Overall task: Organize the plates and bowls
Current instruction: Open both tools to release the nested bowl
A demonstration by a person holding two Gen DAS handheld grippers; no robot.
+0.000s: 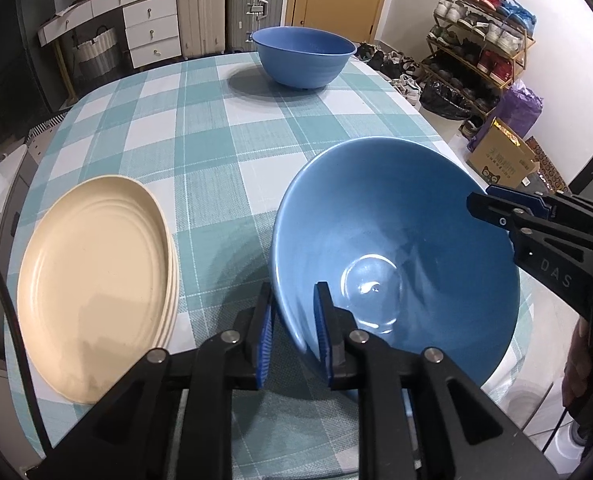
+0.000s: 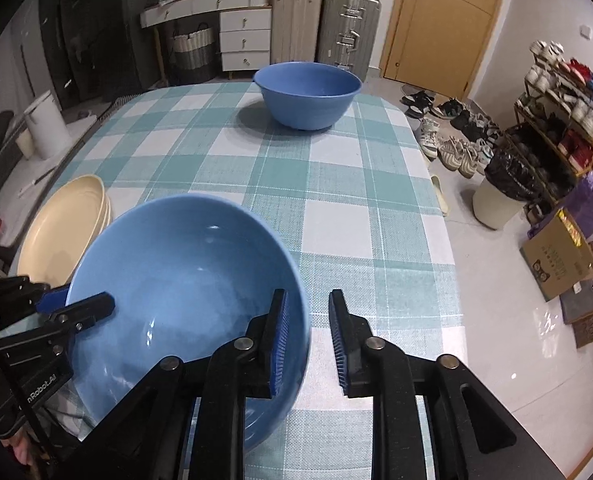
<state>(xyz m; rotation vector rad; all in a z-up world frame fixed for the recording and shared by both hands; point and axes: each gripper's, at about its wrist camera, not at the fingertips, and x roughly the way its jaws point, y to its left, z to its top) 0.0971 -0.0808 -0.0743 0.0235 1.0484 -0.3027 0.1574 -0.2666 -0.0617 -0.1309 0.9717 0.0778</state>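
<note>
— What stood around the near bowl [image 1: 396, 248]?

— The stack of cream plates [image 1: 96, 280] lay to its left on the checked surface [image 1: 200, 140], close but apart from it. A second blue bowl [image 1: 304, 56] stood upright at the far edge, well apart, with open cloth between the two. Nothing lay in that stretch.

— And the grippers?

— The left gripper [image 1: 294, 332] had its fingers straddling the near bowl's rim, one pad [image 1: 323, 320] inside and the other outside; a gap showed at the outer pad, so whether they pinched the wall could not be told. The right gripper [image 2: 306, 344] did the same on the opposite side, its left finger inside the bowl [image 2: 184, 296] and its right finger outside, the fingers spread wider than the wall and not pinching it. The bowl sat tilted between them at the near edge of the surface.

— How many of each?

— Two blue bowls. The plates [image 2: 68, 224] showed at least three stacked rims; an exact count could not be made.

— Beyond the surface?

— Two suitcases [image 2: 324, 24], a white drawer unit [image 2: 244, 40], a shoe rack [image 1: 480, 40] and a cardboard box [image 2: 560, 256] on the floor.
</note>
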